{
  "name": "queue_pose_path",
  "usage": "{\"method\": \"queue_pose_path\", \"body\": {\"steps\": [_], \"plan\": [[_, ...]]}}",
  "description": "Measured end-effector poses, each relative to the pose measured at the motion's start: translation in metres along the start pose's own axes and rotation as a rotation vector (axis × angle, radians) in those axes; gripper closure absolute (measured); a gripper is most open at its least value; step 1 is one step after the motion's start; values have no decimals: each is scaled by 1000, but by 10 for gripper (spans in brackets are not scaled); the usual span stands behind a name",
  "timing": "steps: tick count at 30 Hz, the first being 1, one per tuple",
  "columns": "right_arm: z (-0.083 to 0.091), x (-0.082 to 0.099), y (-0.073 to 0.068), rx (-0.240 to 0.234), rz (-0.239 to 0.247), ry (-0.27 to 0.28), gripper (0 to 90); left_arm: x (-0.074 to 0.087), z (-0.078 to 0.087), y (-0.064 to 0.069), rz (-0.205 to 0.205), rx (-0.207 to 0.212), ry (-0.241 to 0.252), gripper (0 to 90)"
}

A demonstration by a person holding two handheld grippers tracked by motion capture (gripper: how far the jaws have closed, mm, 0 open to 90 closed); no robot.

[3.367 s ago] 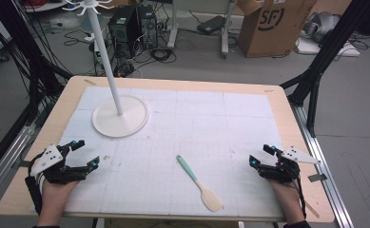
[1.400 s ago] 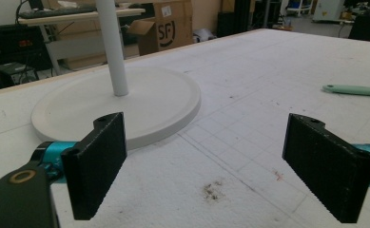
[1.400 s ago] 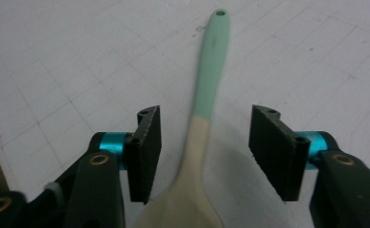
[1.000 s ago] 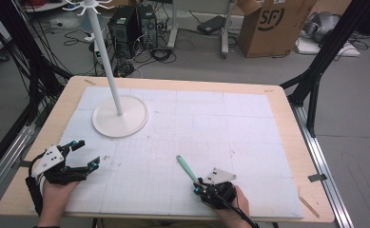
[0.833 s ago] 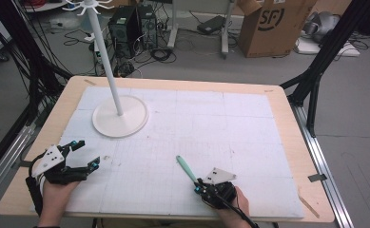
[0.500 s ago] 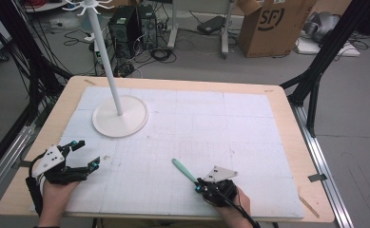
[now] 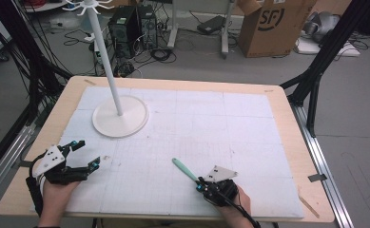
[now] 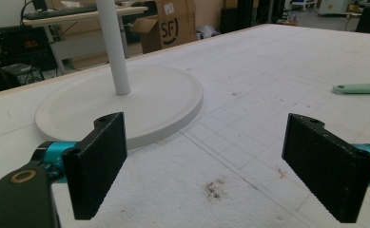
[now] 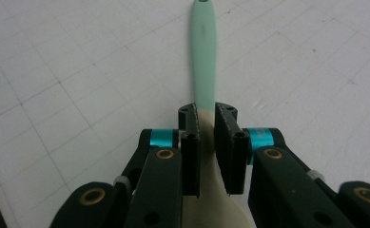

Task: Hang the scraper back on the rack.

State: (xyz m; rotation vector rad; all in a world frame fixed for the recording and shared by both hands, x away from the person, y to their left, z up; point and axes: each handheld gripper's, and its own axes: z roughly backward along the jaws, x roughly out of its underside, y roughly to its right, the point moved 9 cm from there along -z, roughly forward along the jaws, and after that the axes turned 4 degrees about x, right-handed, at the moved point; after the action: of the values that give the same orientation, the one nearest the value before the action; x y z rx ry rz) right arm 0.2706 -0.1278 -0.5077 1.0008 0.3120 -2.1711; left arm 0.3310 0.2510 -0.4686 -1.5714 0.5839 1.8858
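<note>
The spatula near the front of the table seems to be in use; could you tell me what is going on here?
A person works at the table with a gripper in each hand. The right gripper is shut on the spatula, clamping it where the mint-green handle meets the pale blade, with the handle pointing away along the white mat. The left gripper rests open at the near left, holding nothing, facing the round base of the white stand.

Before us, a white stand (image 7: pixel 120 115) on our gridded mat (image 7: pixel 230 118), a cardboard box (image 7: pixel 273 26) behind our table (image 7: pixel 287 118).
</note>
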Motion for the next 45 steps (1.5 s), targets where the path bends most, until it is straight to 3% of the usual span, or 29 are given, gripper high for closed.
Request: {"method": "queue_pose_path", "body": {"steps": [7,8,13,18,19,20,25,36,38,39,40,41,42,45], "plan": [[6,-10,3,-52,4,29,819,0,0,0,3,-1,1,157],[11,-20,8,-66,5,56,819,0,0,0,0,-1,0,157],[22,-42,18,-105,1,87,819,0,0,0,1,0,1,157],[39,-92,32,-171,19,138,819,0,0,0,2,0,1,157],[39,-92,32,-171,19,138,819,0,0,0,1,0,1,157],[44,-111,36,-189,23,151,819,0,0,0,1,1,2,157],[54,-163,47,-233,35,188,818,0,0,0,1,2,2,157],[68,-263,62,-270,63,274,818,0,0,0,2,7,4,157],[69,-272,62,-273,63,281,818,0,0,0,3,8,5,157],[72,-289,62,-267,77,292,818,0,0,0,2,8,6,157],[72,-289,62,-267,77,292,818,0,0,0,4,9,5,157],[76,-306,61,-259,83,308,818,0,0,0,5,10,6,157],[76,-306,61,-259,83,308,818,0,0,0,5,10,6,157],[82,-338,57,-252,90,341,818,0,0,0,5,10,6,157]]}}
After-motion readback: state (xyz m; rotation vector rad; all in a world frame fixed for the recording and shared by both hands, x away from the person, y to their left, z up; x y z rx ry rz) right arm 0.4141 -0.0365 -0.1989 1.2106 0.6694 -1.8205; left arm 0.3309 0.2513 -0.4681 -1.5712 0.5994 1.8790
